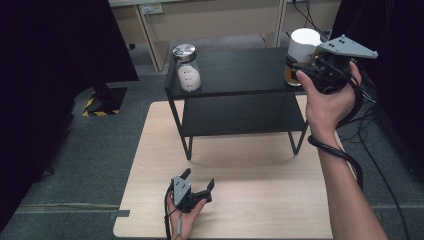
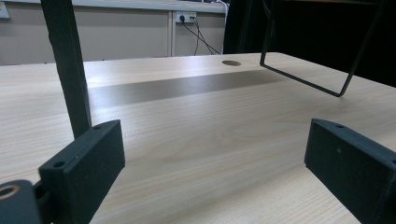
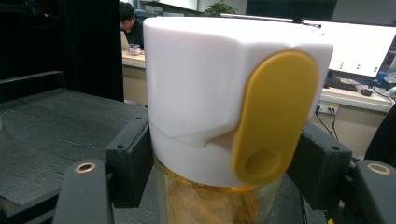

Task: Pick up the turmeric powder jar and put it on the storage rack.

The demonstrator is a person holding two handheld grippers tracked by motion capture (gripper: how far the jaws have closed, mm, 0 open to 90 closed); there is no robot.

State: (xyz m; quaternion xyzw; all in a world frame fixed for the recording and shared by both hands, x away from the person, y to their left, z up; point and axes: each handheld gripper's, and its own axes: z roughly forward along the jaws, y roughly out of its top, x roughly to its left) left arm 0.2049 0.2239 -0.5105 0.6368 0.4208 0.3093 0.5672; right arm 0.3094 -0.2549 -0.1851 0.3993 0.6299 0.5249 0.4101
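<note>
A clear jar with a white cap and a yellow flap [image 3: 224,116] stands at the right end of the black shelf's top [image 1: 240,70]; in the high view the jar [image 1: 301,50] shows its white cap and amber contents. My right gripper [image 1: 303,70] is shut on the jar, its jaws pressing both sides just under the cap [image 3: 224,168]. A glass jar with a metal lid and white contents [image 1: 186,68] stands at the shelf's left end. My left gripper [image 1: 199,180] rests low near the table's front edge, open, nothing between its jaws [image 2: 215,158].
The black two-tier shelf stands on thin wire legs [image 2: 303,79] at the back of the wooden table [image 1: 235,200]. A round hole [image 2: 231,62] is in the tabletop. Cables trail off to the right [image 1: 372,165]. Dark curtains hang on both sides.
</note>
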